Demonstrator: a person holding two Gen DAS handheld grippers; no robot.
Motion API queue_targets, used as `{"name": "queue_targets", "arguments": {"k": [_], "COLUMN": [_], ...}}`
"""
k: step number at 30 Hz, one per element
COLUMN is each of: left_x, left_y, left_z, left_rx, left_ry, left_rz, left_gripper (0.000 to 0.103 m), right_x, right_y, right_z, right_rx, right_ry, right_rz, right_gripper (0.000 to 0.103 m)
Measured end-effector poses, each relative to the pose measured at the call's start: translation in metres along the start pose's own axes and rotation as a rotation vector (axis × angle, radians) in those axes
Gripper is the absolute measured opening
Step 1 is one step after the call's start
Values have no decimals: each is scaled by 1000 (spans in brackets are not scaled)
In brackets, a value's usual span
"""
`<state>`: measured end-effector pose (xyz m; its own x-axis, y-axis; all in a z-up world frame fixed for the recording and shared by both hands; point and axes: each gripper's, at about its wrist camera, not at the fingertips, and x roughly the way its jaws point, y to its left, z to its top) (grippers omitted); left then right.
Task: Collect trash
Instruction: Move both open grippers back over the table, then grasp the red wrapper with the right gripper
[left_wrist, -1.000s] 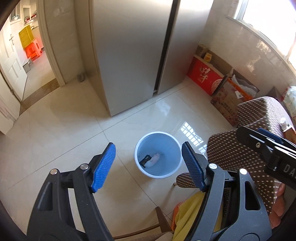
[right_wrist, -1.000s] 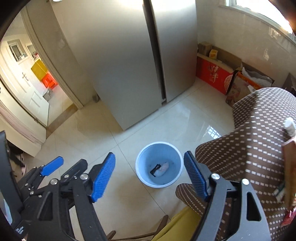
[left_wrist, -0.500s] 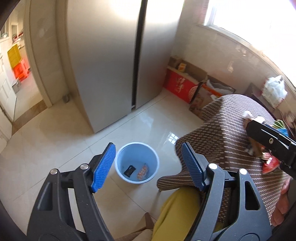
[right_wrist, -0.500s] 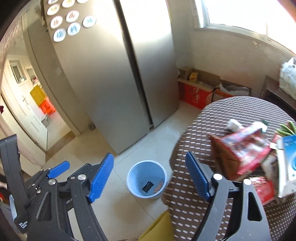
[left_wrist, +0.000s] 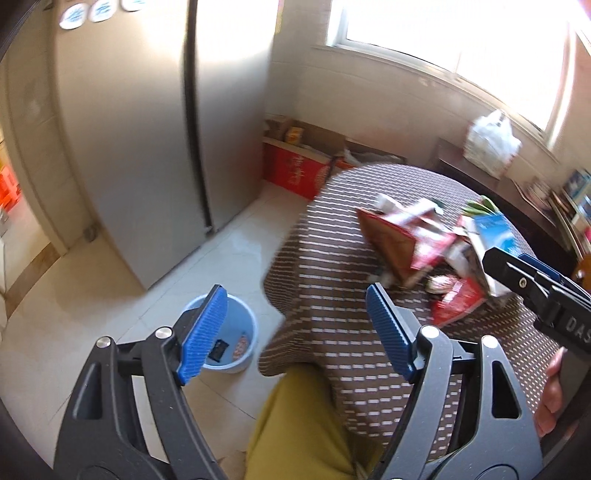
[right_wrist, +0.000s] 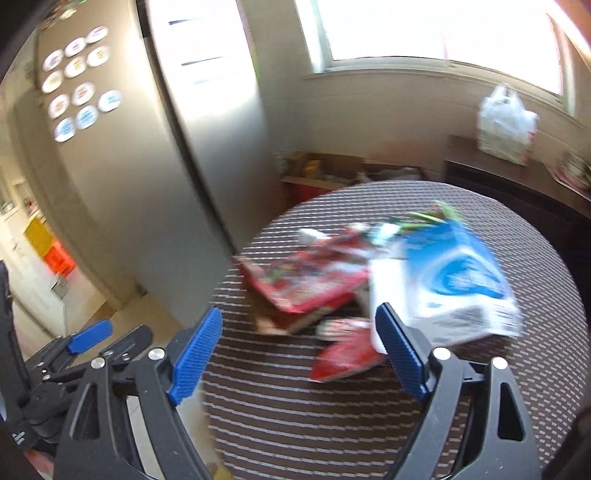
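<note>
At the left, a light blue bin (left_wrist: 236, 332) stands on the pale tiled floor (left_wrist: 92, 295) near a tall steel fridge (left_wrist: 147, 129), with a dark scrap and a reddish wrapper lying inside it. The left gripper (left_wrist: 295, 332) has just been opening and its blue pads stand wide with nothing between them. To the right, a round table under a brown dotted cloth (right_wrist: 295, 406) bears the trash: a flattened red carton (right_wrist: 306, 280), a crumpled red wrapper (right_wrist: 343, 358) and a blue-and-white box (right_wrist: 450, 288), heaped together and blurred. The right gripper (right_wrist: 299, 347), also just opening, is wide and empty above the cloth.
</note>
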<state>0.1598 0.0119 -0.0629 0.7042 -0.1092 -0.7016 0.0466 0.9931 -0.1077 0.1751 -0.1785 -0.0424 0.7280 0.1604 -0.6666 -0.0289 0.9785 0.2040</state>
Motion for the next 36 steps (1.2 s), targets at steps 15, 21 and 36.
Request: {"name": "queue_targets", "arguments": {"k": [15,21,36], "left_x": [42,54,63], "left_y": [-73,-68,-37], "left_z": [-11,-15,-24], "left_rx": [94,89,74], "left_ry": [125,154,183], "left_rz": [-73,-47,-42], "left_gripper": [81,81,81], "right_x": [10,33,78], "right_y": [-79,-61,-48], "right_z": [-31,-38,-22], "right_rx": [123,140,227], "right_ry": [132,201,227], "right_rz": [5,100,73], "right_gripper": [84,83,14]}}
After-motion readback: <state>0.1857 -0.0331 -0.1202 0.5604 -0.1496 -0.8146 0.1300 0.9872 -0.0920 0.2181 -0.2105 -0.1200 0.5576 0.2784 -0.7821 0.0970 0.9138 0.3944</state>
